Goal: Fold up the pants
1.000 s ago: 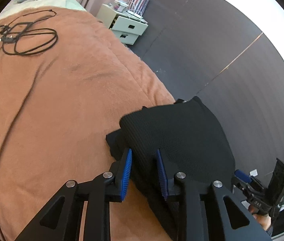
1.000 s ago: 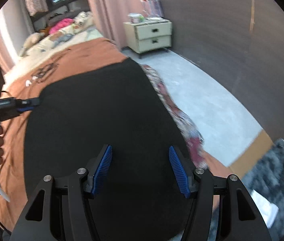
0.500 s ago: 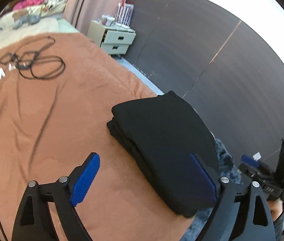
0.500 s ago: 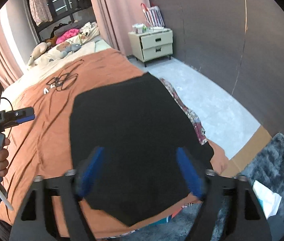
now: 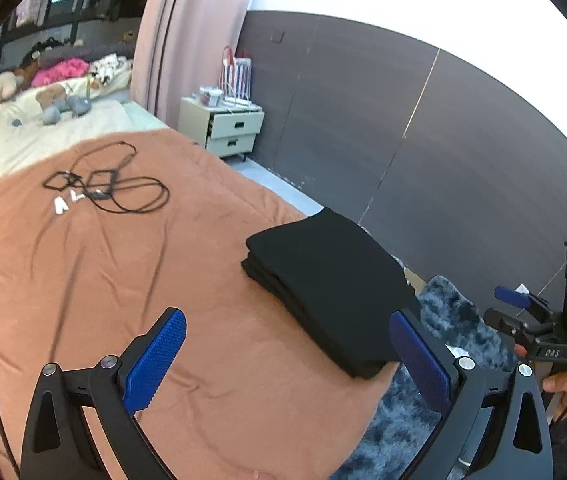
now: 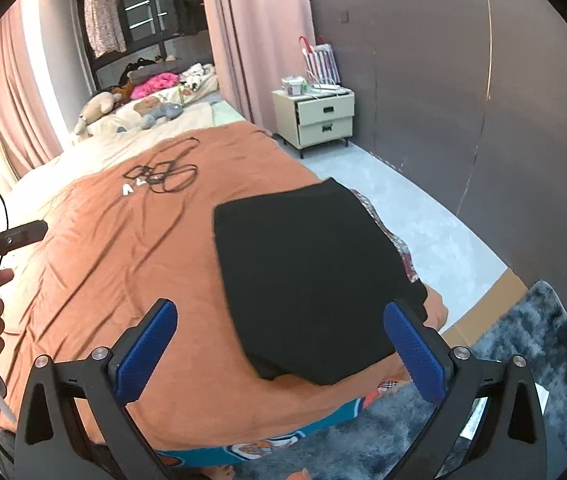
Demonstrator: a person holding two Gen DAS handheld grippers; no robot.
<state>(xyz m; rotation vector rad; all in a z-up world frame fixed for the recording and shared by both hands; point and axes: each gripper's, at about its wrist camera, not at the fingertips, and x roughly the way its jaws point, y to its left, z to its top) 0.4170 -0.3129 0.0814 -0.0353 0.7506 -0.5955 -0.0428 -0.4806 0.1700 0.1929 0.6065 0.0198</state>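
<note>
As far as can be judged, nothing left to fold: pants (image 5: 331,288) stacked flat at bed (image 5: 95,264) corner. Left gripper (image 5: 287,354) and right gripper (image 6: 279,346) just spread wide, both empty, clear of cloth.

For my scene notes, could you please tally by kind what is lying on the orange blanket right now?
Folded black pants: 1
Tangle of black cable: 1
Small white pieces beside the cable: 2
Total: 4

All lie on the orange blanket. Both the left gripper and the right gripper are open and hold nothing.
</note>
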